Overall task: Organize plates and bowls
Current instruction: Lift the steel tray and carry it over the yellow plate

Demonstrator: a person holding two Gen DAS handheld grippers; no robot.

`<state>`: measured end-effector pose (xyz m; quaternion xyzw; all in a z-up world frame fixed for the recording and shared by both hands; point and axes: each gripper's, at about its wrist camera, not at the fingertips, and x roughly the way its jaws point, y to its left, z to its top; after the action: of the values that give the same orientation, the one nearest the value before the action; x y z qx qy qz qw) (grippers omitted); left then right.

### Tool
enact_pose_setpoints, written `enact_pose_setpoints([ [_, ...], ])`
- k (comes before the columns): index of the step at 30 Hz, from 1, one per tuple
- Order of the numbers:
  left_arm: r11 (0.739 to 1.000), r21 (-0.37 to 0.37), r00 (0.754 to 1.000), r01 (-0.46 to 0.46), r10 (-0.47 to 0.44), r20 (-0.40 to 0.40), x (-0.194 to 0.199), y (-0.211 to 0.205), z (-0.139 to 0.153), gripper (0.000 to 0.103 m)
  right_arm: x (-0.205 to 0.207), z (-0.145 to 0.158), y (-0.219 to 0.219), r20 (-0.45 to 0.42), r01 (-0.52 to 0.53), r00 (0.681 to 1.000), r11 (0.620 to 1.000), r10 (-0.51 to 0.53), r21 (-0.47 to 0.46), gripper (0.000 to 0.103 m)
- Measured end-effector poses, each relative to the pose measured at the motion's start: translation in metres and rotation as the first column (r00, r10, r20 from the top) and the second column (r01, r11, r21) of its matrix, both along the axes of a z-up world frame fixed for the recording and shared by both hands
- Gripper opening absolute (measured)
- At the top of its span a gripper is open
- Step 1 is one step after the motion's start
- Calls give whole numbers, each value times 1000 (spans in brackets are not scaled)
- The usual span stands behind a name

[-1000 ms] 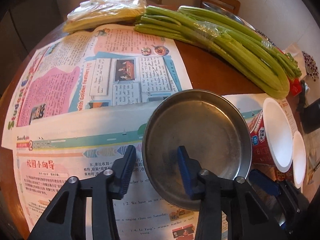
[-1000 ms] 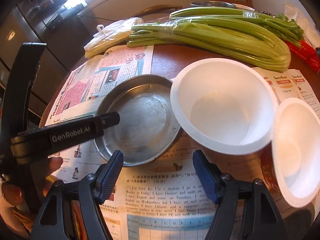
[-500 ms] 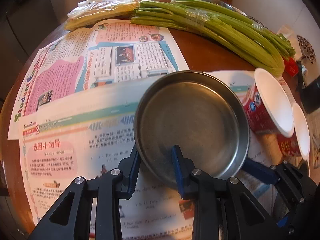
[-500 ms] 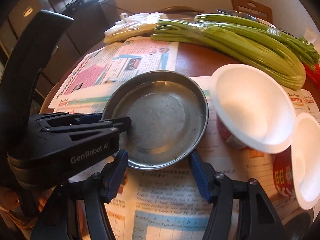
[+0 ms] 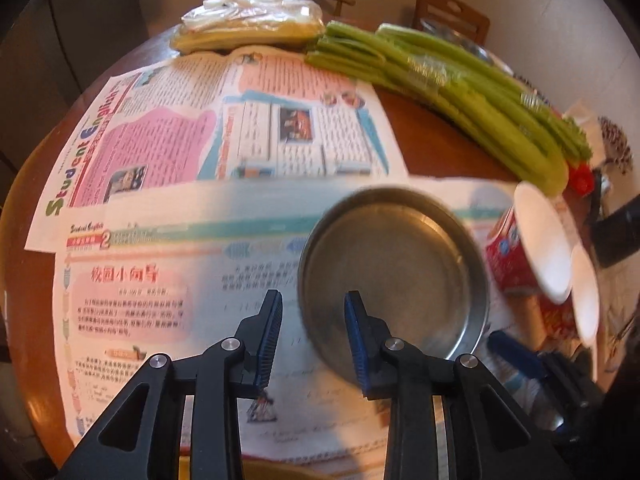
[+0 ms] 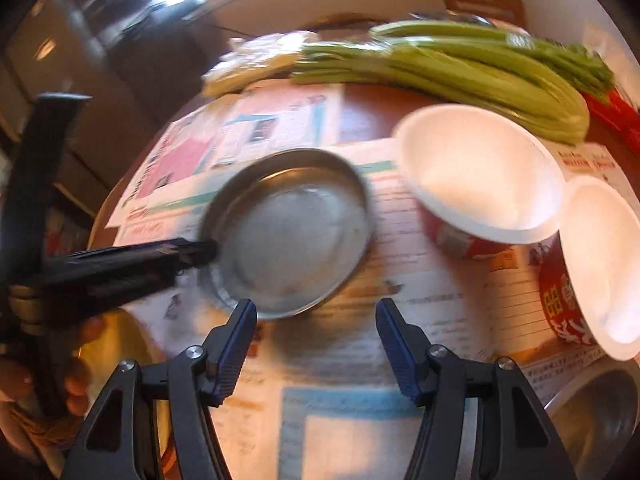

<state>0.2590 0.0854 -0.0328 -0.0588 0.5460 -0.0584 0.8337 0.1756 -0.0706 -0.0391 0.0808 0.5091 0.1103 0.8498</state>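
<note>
Left gripper (image 5: 314, 336), nearest the lens: jaws drawn narrow and clamped on the near-left rim of the metal plate (image 5: 400, 276), one pad outside the wall, one inside the dish. In the right wrist view the same gripper (image 6: 208, 246) comes in from the left as a dark blur; its tips meet the plate (image 6: 288, 232) edge, detail lost to motion smear. A hand (image 6: 76, 384) shows below it, partly cut off by the frame.

Right gripper (image 6: 316, 344): jaws partly apart, nothing between the pads; they have just been closing. It hangs over newspaper (image 6: 400, 280) near the plate's closest rim, not touching as far as can be told.

Plate sits over the newspaper (image 5: 168, 264) sheets on a brown round table (image 5: 432, 148).

Right of the plate: a red paper bowl (image 6: 480, 172) with white inside, tilted; a second one (image 6: 600, 256) just beyond it, cut by the frame edge. Bottom right corner, part of another metal vessel (image 6: 596, 404), mostly out of view.

Far side: celery bundle (image 5: 460, 92) in clear wrap; a plastic bag (image 5: 248, 20), contents unclear. Chair backs behind, dim.
</note>
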Motion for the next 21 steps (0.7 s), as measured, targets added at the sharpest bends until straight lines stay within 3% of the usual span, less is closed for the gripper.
enact_pose_setpoints([
  [6,1000,-6,1000,11,-11,-22,16,-11,-17,34,17,-7,9,20,-1,1000,998,2,-59,62],
  [8,1000,14,1000,25,-25,-3,15,-15,-18,26,19,-8,16,34,-26,999,995,30,-99,62],
  [12,999,15,1000,31,-31,-4,15,-13,-21,25,20,-9,22,45,-48,997,991,54,-128,62],
  [21,999,33,998,24,-26,59,-15,-8,6,25,3,4,21,42,-86,995,994,88,-61,62],
])
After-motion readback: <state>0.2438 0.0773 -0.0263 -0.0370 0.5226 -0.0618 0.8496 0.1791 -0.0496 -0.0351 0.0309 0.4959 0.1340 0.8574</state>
